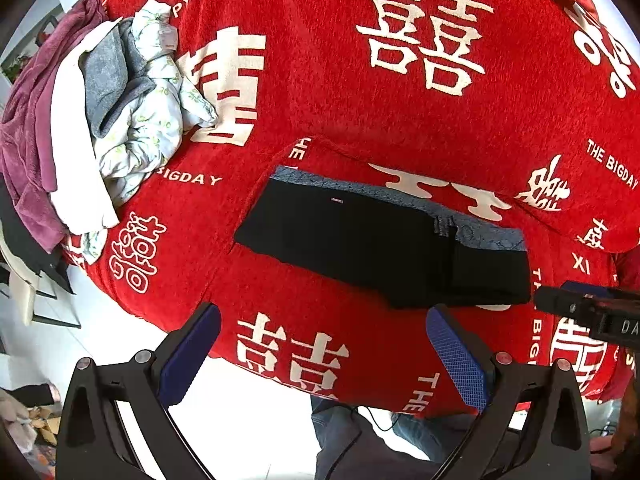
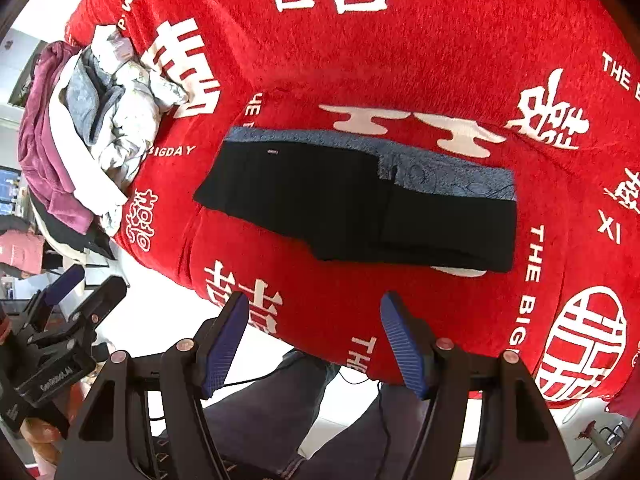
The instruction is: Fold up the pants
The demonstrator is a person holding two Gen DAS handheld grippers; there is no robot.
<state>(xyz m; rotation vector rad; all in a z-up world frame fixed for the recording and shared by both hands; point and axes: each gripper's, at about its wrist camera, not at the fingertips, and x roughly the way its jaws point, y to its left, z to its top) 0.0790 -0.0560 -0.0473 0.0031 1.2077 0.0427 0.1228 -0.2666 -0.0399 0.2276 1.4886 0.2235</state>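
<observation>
Pants of black cloth with a blue-grey patterned lining (image 1: 384,240), folded into a flat oblong, lie on the red fleece blanket with white wedding characters (image 1: 400,92), near its front edge and just ahead of both my claws. My left gripper (image 1: 324,354) hangs above the blanket edge with its two blue ribbed pads well apart and nothing between them. My right gripper (image 2: 314,340) has its blue pads apart too, not so wide, and they hold nothing; the folded pants (image 2: 360,208) lie beyond its tips, not touching them. In the left wrist view I see the black body of the right gripper at the right border. On the far left of the blanket rests a heap of other clothes, purple, white, grey and pale printed (image 1: 100,120), well apart from the pants. Below the blanket edge I see a person's legs in dark grey trousers (image 2: 288,408).
</observation>
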